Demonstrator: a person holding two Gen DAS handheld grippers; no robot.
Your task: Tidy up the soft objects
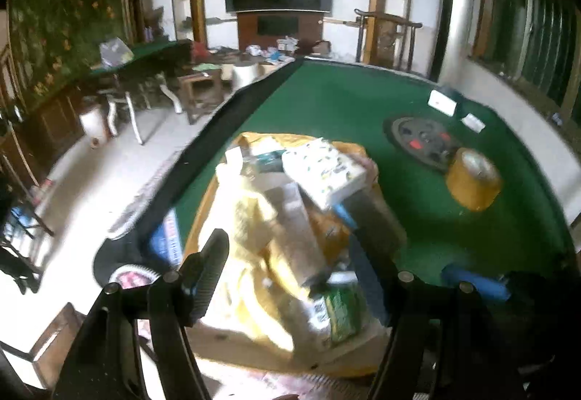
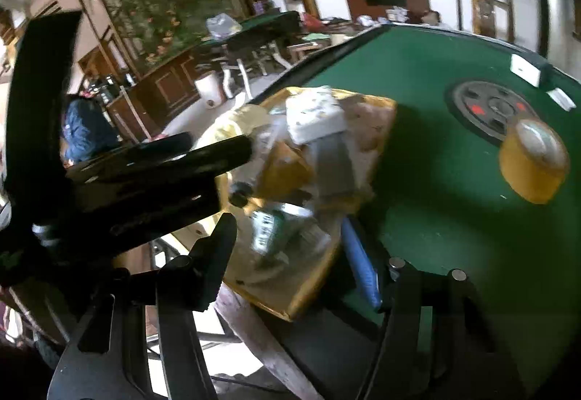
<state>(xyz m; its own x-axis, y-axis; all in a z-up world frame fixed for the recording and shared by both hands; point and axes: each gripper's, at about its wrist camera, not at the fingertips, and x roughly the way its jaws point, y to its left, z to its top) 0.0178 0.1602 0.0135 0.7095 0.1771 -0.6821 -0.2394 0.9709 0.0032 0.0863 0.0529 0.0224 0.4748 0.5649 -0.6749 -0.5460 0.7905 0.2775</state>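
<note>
Green felt-topped desk (image 1: 326,102) ahead. Shallow tan cardboard tray (image 2: 290,298) heaped with soft packets between both grippers, overhanging the near edge: likely to tip if nudged. White printed tissue pack (image 1: 323,171) perched on top, prone to slide. Left gripper (image 1: 305,262) open; right gripper (image 2: 301,247) open, empty.
</note>
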